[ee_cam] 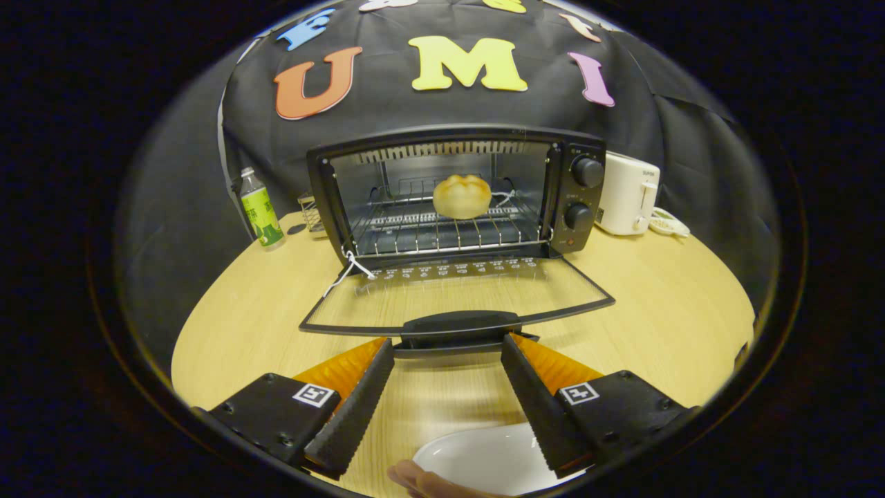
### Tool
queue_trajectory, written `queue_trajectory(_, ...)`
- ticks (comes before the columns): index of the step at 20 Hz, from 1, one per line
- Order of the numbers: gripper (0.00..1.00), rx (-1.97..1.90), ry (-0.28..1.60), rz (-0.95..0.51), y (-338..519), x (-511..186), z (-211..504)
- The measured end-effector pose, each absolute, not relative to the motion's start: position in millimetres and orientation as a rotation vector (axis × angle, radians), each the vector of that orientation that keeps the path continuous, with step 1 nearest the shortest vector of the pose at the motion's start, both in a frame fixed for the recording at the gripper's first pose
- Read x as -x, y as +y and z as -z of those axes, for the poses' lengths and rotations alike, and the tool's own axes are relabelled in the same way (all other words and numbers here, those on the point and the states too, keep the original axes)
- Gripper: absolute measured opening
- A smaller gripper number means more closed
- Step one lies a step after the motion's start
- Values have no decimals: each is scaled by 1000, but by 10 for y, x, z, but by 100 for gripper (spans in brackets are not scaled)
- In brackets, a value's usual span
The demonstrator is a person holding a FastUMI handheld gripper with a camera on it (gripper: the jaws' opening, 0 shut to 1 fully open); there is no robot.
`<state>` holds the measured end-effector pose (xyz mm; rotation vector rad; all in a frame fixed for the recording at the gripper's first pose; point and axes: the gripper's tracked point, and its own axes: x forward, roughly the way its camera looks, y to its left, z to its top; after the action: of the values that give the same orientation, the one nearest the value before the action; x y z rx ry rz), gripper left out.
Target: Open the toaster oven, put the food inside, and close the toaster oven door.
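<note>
A black toaster oven (456,194) stands on the wooden table (657,325) with its glass door (456,294) folded down flat toward me. A round golden bun (462,196) rests on the wire rack (442,235) inside the oven. My gripper (448,344) is open, its two fingertips just under the door's black handle (462,325), one at each end of it, with nothing between them. Whether the tips touch the handle I cannot tell.
A white plate (484,460) lies on the table below the fingers, with a person's fingertip (415,478) at its rim. A green-labelled bottle (260,207) stands left of the oven; a white toaster (628,195) stands to its right.
</note>
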<state>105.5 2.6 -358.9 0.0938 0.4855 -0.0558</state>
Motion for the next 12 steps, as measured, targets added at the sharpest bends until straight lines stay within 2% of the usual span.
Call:
queue_trajectory(5,100,-66,373,49,28,-1070,3353)
queue_trajectory(12,100,-109,389,55,22,-1112,3273)
